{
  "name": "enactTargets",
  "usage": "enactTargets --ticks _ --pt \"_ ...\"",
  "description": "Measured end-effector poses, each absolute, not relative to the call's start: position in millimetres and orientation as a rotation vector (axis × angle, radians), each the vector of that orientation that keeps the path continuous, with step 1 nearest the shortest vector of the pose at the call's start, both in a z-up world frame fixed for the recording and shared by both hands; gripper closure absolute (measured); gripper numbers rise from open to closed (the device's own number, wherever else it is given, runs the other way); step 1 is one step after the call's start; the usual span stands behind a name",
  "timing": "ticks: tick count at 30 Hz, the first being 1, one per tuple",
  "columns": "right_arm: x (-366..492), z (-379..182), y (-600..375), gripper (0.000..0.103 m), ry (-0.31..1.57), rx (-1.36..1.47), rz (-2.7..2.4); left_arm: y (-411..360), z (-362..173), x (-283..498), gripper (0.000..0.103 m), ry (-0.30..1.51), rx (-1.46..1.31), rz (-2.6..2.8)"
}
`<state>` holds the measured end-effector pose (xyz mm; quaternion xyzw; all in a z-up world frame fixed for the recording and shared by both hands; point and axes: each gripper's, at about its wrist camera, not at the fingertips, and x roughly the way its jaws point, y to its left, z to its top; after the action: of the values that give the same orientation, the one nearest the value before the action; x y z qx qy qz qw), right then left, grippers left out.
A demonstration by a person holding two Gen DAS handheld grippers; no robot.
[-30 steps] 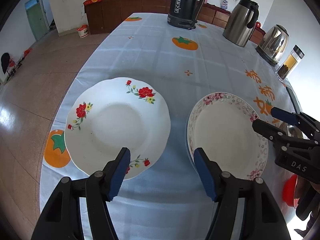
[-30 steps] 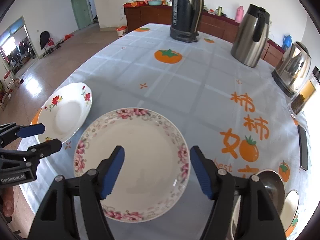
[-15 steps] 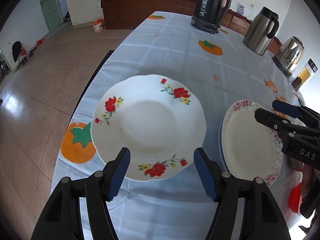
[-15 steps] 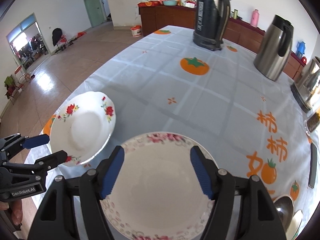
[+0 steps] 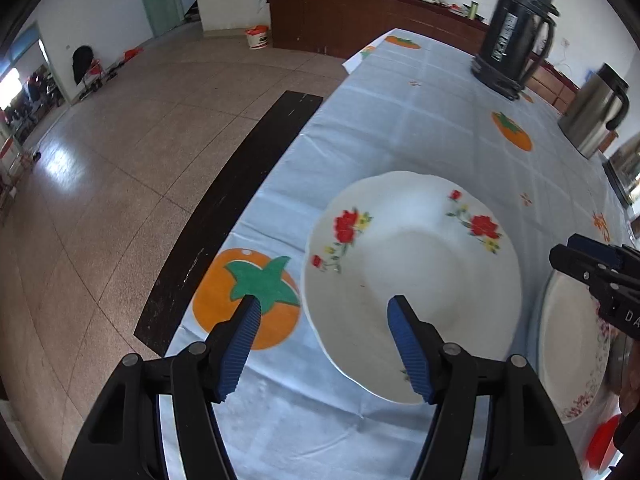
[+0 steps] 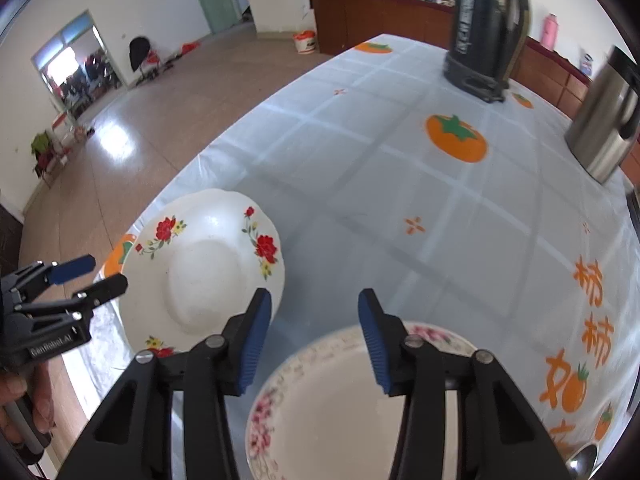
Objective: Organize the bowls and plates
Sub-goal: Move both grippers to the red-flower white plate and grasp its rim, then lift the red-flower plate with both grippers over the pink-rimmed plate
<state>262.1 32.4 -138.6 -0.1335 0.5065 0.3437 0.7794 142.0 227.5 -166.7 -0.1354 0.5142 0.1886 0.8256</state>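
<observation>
A white plate with red flowers (image 5: pixel 416 276) lies near the table's left edge; it also shows in the right wrist view (image 6: pixel 204 276). A plate with a pink flowered rim (image 6: pixel 360 408) lies to its right, partly seen in the left wrist view (image 5: pixel 572 356). My left gripper (image 5: pixel 322 316) is open and empty, low over the left rim of the red-flower plate. My right gripper (image 6: pixel 314 310) is open and empty, above the far rim of the pink-rimmed plate. Each gripper shows in the other's view: the right one (image 5: pixel 580 256), the left one (image 6: pixel 88 276).
A black thermos jug (image 5: pixel 512 28), a steel jug (image 5: pixel 596 108) stand at the far end of the tablecloth (image 6: pixel 400 184). A dark bench (image 5: pixel 236 208) runs along the table's left edge. A steel bowl (image 6: pixel 584 460) and a red item (image 5: pixel 602 440) lie at the right.
Both grippers have swung left and moved back: the plates now sit further right and lower in both views, and more floor shows. Both stay open and empty.
</observation>
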Motion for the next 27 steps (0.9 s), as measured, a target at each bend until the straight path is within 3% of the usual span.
enactTargets --ticks 13,14,17,19,27 --pt "270 -169 73 0.067 1.176 -0.374 0.752 241 -190 148 0.035 1.130 -0.336 0.389" --pt "270 -173 76 0.071 1.186 -0.384 0.751 241 -190 148 0.037 1.128 -0.334 0.386" --pt "266 -178 80 0.084 1.200 -0.387 0.766 242 -196 149 0.061 1.144 -0.344 0.367" --pt "264 -178 83 0.083 1.197 -0.395 0.758 241 -197 150 0.078 1.135 -0.369 0.328" --pt "257 -174 81 0.086 1.202 -0.379 0.749 235 -195 148 0.078 1.157 -0.366 0.359"
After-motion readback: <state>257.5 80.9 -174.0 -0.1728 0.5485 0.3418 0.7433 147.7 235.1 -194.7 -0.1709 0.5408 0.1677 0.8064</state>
